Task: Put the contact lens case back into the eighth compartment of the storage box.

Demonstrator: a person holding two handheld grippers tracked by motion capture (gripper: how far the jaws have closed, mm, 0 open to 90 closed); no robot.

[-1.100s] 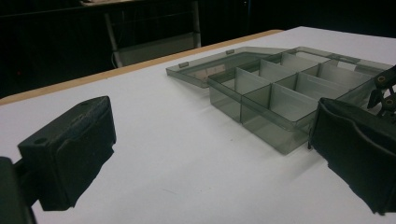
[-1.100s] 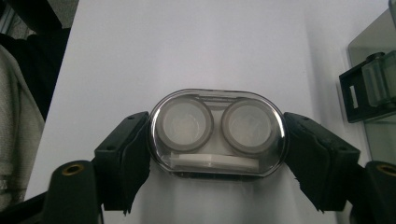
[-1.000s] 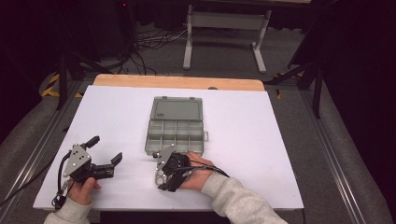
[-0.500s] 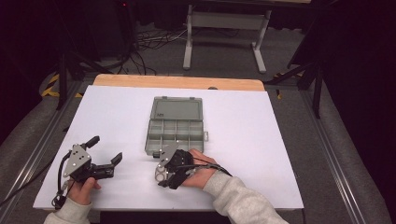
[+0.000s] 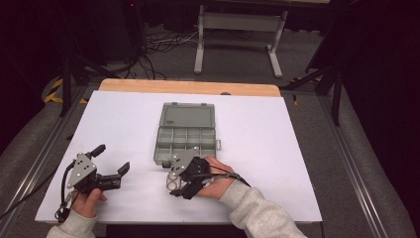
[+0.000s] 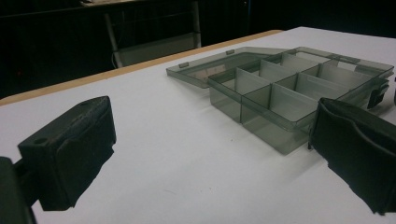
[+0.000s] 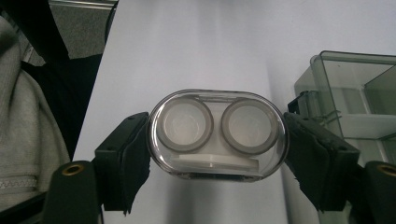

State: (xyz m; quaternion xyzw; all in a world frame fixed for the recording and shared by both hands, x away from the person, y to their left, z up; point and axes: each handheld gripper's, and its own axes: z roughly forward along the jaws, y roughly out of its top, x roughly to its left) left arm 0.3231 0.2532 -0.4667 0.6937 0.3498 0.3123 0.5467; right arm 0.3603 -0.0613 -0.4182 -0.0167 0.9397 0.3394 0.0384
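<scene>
At the near edge our left gripper [image 5: 111,161] rests with jaws apart, empty. Our right gripper [image 7: 217,144] clamps what looks like a clear contact-lens case [image 7: 217,133], just beside the open compartment box [image 5: 185,131] farther on the white table [image 5: 277,144].

White-covered table [image 5: 277,148] (wooden far edge); open compartment box [image 5: 185,135] lies mid-table.

grey knit sleeves with ribbed cuffs; each black tool, left [image 5: 110,167] and right [image 5: 173,182], has a grey three-cornered plate, a trailing black cable and brass-ringed screw holes.
</scene>
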